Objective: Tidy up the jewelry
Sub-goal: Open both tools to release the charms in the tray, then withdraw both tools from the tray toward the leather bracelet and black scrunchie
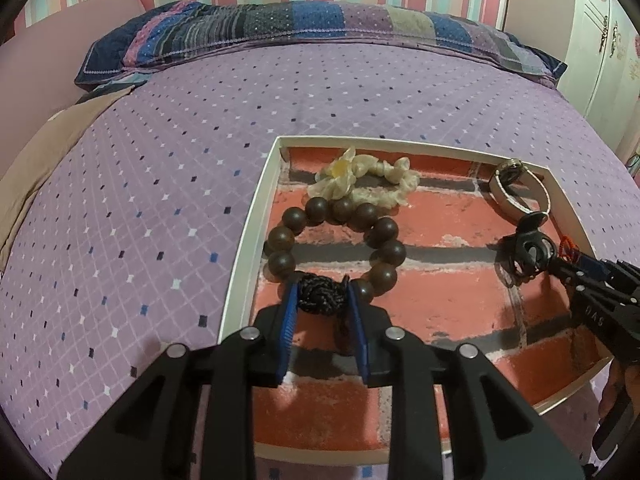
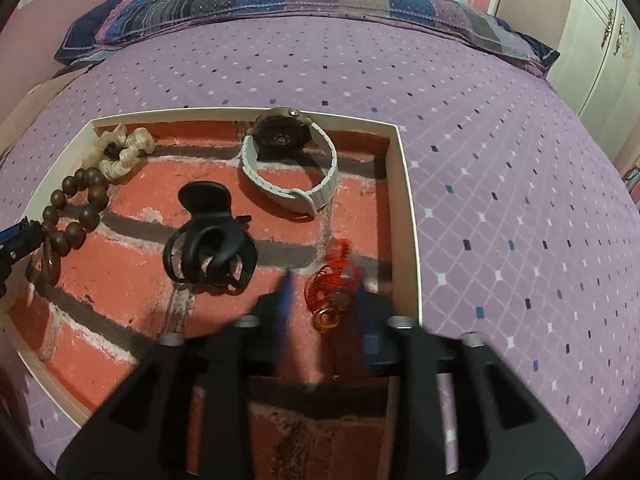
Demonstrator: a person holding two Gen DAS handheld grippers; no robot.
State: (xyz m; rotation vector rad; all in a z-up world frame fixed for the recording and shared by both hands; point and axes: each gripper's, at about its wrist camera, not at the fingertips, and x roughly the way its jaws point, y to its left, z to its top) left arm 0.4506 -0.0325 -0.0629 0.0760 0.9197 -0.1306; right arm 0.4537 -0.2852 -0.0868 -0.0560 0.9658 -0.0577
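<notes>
A shallow white tray (image 1: 256, 208) with a brick-pattern floor lies on the bed. In it are a brown wooden bead bracelet (image 1: 340, 240), a cream scrunchie (image 1: 368, 184), a white-strap watch (image 2: 288, 164), a black hair claw (image 2: 210, 248) and a red-corded amber charm (image 2: 332, 292). My left gripper (image 1: 322, 300) has its blue pads on either side of the bracelet's black knot (image 1: 322, 296), on the tray floor. My right gripper (image 2: 326, 292) is open and blurred, its fingers either side of the red charm. It also shows in the left wrist view (image 1: 576, 268).
The tray (image 2: 404, 184) sits on a purple diamond-pattern bedspread (image 1: 160, 160). A patchwork pillow (image 1: 304, 28) lies at the head of the bed. A white cabinet (image 2: 600, 48) stands to the right. A beige cloth (image 1: 44, 152) lies at the bed's left edge.
</notes>
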